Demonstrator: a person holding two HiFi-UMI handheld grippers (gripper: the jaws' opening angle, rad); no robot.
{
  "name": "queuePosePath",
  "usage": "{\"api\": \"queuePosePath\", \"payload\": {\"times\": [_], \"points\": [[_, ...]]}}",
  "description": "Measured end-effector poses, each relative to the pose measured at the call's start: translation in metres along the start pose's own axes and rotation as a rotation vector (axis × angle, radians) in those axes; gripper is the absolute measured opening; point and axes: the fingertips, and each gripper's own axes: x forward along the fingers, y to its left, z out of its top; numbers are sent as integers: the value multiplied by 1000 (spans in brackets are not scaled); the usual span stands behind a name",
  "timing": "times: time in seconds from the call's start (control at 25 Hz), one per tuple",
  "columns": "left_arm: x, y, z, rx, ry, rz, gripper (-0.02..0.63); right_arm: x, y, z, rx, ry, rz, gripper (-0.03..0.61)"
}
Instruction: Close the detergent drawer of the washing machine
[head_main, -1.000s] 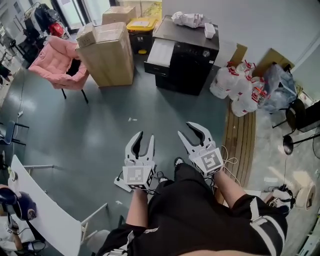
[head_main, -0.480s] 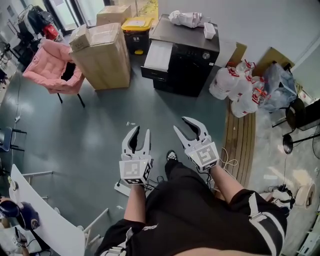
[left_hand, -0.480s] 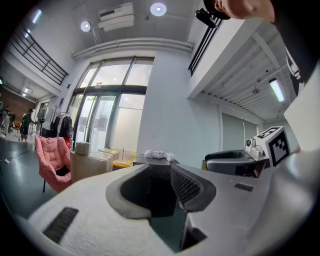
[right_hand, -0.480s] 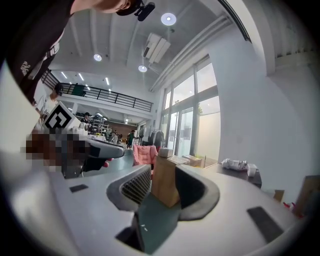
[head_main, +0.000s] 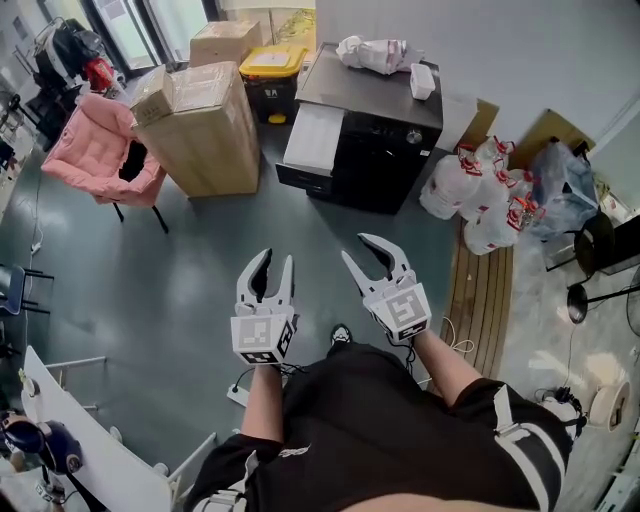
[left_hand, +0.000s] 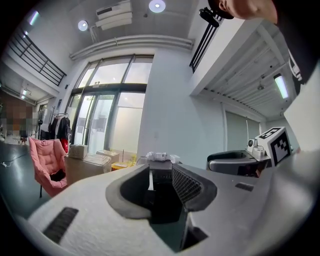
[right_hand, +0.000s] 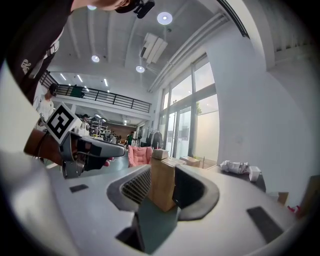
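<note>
The black washing machine (head_main: 385, 140) stands by the far wall, and its white detergent drawer (head_main: 313, 138) sticks out on its left side. Both grippers are held level over the floor, well short of it. My left gripper (head_main: 277, 256) points at the machine; its jaws are opening with nothing between them. My right gripper (head_main: 352, 246) stands open and empty beside it. In the left gripper view the machine (left_hand: 162, 172) shows far off between the jaws. In the right gripper view the tall cardboard box (right_hand: 162, 187) shows far off between the jaws.
A tall cardboard box (head_main: 195, 125) stands left of the machine, with a pink chair (head_main: 95, 150) further left and a yellow-lidded bin (head_main: 268, 65) behind. White jugs (head_main: 475, 195) and a wooden board (head_main: 480, 290) lie to the right. A white bundle (head_main: 375, 52) rests on the machine.
Both grippers have moved forward across the floor toward the washing machine, which now sits nearer in the head view. Neither has taken hold of anything.
</note>
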Motion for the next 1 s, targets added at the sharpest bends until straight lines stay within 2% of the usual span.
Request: {"api": "queuePosePath", "payload": {"times": [0.36,0.56,0.8,1.0], "points": [[45,27,7,53,26,24,147,35,-45,-18,52,7,-6,153],[70,61,2,34,35,21,144,67,-47,-24,51,28,-13,153],[113,102,-3,35,53,-70,147,120,-53,-27,50,53,-72,153],[139,158,1,47,75,-146,147,176,-45,-30,78,88,-139,153]]}}
